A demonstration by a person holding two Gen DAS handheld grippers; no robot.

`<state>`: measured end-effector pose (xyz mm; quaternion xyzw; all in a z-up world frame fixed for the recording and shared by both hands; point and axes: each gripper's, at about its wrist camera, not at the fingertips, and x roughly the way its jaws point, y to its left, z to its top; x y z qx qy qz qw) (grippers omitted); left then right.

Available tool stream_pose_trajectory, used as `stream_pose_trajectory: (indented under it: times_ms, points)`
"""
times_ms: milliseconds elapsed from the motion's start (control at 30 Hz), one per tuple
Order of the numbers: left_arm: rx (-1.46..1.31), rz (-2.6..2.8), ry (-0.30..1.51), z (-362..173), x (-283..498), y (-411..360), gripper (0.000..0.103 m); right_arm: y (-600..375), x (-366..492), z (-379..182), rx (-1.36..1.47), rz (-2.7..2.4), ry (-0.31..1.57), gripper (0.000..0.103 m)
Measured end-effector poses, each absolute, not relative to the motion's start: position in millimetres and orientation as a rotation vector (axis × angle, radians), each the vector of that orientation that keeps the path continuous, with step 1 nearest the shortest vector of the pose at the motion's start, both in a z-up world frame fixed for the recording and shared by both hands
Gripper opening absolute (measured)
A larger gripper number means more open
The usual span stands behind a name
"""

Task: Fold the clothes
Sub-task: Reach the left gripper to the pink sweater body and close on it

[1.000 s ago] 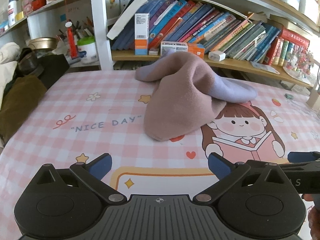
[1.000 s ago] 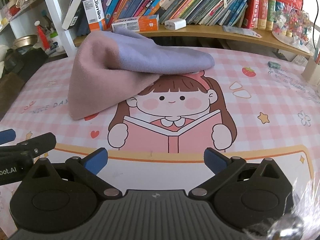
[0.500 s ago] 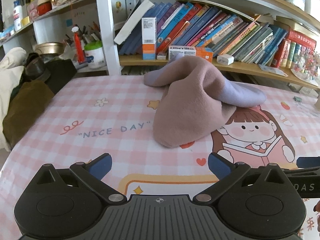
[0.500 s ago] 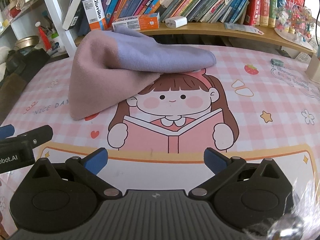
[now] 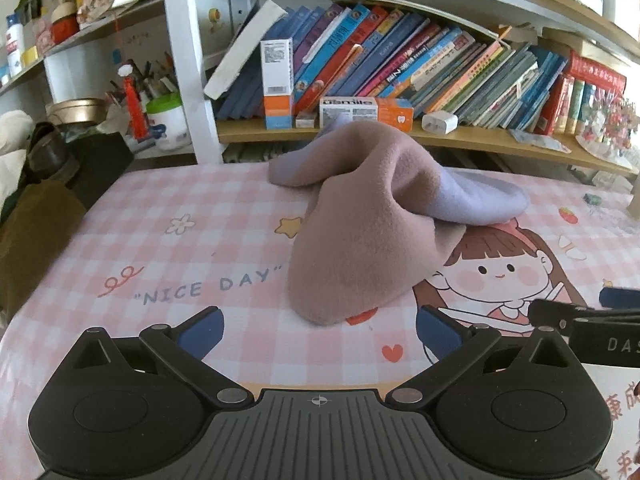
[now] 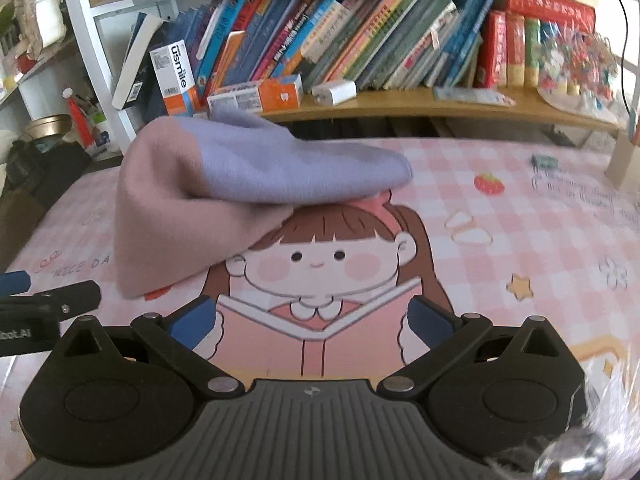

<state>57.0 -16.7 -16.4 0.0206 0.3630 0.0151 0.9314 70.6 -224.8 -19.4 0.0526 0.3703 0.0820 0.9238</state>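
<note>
Both my left hand-held gripper (image 5: 318,330) and right hand-held gripper (image 6: 310,320) hang released short of the crumpled garment (image 5: 372,232), whose edges I can't quite trace, so I may pinch two layers together.

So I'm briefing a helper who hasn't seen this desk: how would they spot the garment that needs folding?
Start at the pink checked table cover with the cartoon girl reading. Just above her hair, in front of the bookshelf, lies a crumpled fleece garment. It is the only cloth on the cover, dusty pink with one lilac part, heaped into a peak rather than flat.
</note>
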Motion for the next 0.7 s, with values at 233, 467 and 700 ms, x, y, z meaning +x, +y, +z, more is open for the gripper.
stream_pose_trajectory:
  times_ms: [233, 467, 700]
  points:
    - [0.083, 0.015, 0.763, -28, 78, -28, 0.103, -226, 81, -22, 0.139, 0.244, 0.783, 0.103]
    - [0.109, 0.021, 0.78, -43, 102, -30, 0.103, -229, 90, -27, 0.125, 0.182, 0.868, 0.103]
    - [0.117, 0.008, 0.788, -57, 121, -39, 0.1, -235, 89, -30, 0.172, 0.185, 0.872, 0.103]
